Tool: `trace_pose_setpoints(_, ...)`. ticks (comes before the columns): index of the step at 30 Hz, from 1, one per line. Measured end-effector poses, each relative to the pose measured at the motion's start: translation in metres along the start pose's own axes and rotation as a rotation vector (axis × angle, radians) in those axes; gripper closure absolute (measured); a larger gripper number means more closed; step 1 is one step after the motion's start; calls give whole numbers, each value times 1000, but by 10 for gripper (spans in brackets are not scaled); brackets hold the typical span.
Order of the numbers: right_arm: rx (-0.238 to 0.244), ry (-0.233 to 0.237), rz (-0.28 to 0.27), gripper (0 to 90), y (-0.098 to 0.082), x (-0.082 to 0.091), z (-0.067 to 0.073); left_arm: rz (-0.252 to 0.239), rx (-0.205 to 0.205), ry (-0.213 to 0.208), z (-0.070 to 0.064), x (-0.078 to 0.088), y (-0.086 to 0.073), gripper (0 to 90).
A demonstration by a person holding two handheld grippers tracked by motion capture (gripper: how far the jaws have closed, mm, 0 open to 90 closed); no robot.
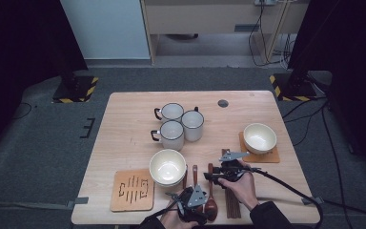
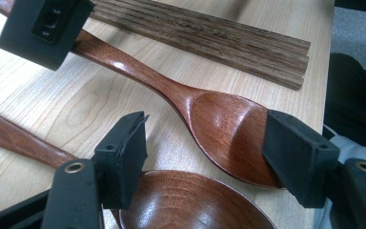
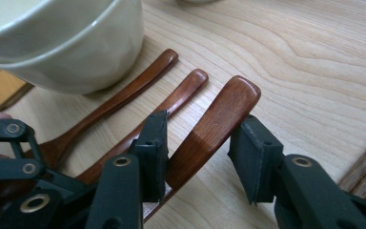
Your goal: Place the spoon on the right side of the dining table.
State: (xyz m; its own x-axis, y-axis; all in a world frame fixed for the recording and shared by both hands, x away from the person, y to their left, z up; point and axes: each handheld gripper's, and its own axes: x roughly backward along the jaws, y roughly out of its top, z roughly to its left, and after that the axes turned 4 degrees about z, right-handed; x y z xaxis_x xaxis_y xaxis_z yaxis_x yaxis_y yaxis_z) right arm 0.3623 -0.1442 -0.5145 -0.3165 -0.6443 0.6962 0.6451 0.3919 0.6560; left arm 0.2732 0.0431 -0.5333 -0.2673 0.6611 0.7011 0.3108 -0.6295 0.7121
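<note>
My left gripper (image 1: 191, 202) sits at the near edge of the table (image 1: 124, 114), its jaws apart around the bowl of a brown wooden spoon (image 2: 219, 129). My right gripper (image 3: 198, 152) has its jaws apart on either side of that spoon's handle, and I cannot tell if they touch it. A white bowl (image 3: 62, 43) and two more spoons lie just beside.

Stacked cream bowls (image 3: 66, 43) up-left of right jaws; chopsticks (image 2: 209, 38) beyond left jaws; mugs (image 1: 178, 125), mat (image 1: 132, 190).
</note>
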Motion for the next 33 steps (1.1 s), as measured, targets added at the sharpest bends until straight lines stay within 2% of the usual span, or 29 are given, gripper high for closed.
trace_pose_setpoints(12, -7, 20, -77, 675, 5, 11, 1, -3, 22, 28, 4, 1, 1, 308)
trace_pose_setpoints(25, -20, 35, -139, 743, 8, 19, 3, -2, 42, 43, 9, 1, 3, 316)
trace_pose_setpoints(33, -86, 90, -195, 795, 7, 18, 6, -14, 33, 44, 9, 0, 3, 334)
